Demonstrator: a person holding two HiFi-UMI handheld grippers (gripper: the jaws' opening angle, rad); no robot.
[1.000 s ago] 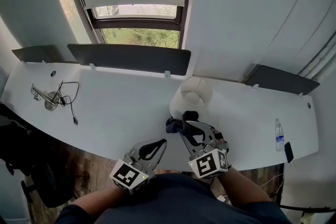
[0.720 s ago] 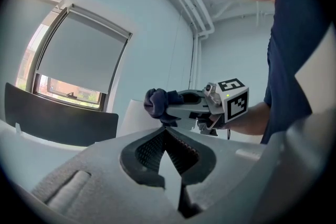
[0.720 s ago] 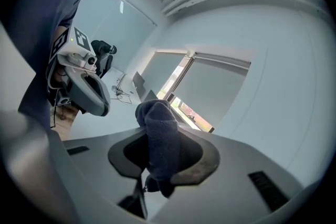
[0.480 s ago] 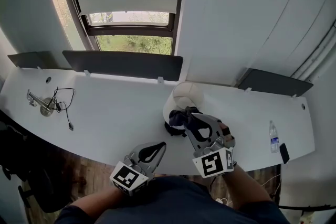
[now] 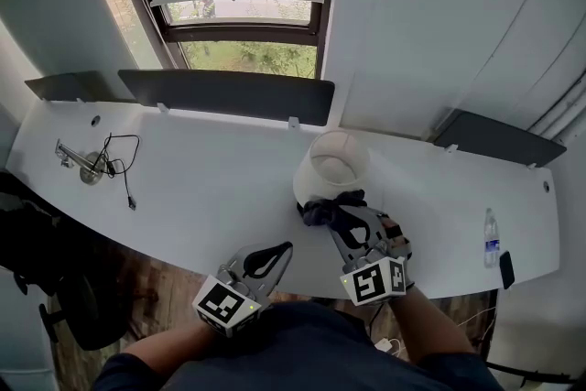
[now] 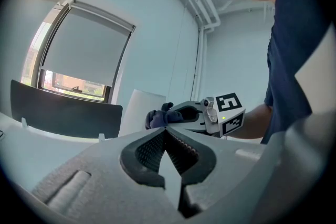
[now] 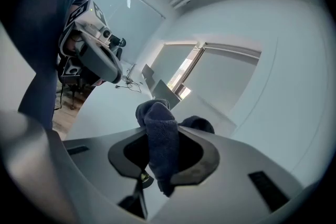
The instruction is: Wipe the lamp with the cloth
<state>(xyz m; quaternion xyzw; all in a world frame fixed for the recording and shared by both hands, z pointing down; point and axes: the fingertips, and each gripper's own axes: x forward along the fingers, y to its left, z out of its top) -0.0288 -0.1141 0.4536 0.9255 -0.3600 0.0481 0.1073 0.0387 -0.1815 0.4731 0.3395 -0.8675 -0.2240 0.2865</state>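
A white lamp (image 5: 330,169) with a round shade stands on the white desk (image 5: 201,188); the left gripper view shows the lamp (image 6: 140,109) as well. My right gripper (image 5: 344,213) is shut on a dark blue cloth (image 5: 325,210), which presses against the near lower side of the shade. The right gripper view shows the cloth (image 7: 161,139) bunched between the jaws. My left gripper (image 5: 271,257) is shut with nothing in it, held low at the desk's near edge, left of the right gripper (image 6: 202,115).
A tangle of black cable and a metal clamp (image 5: 89,166) lie at the desk's far left. A water bottle (image 5: 489,237) and a dark phone (image 5: 506,268) sit at the right end. Dark panels (image 5: 229,96) line the back edge under the window.
My right gripper has brought the cloth from the lamp's base area up and back down against the shade's near side. The left gripper has stayed put.
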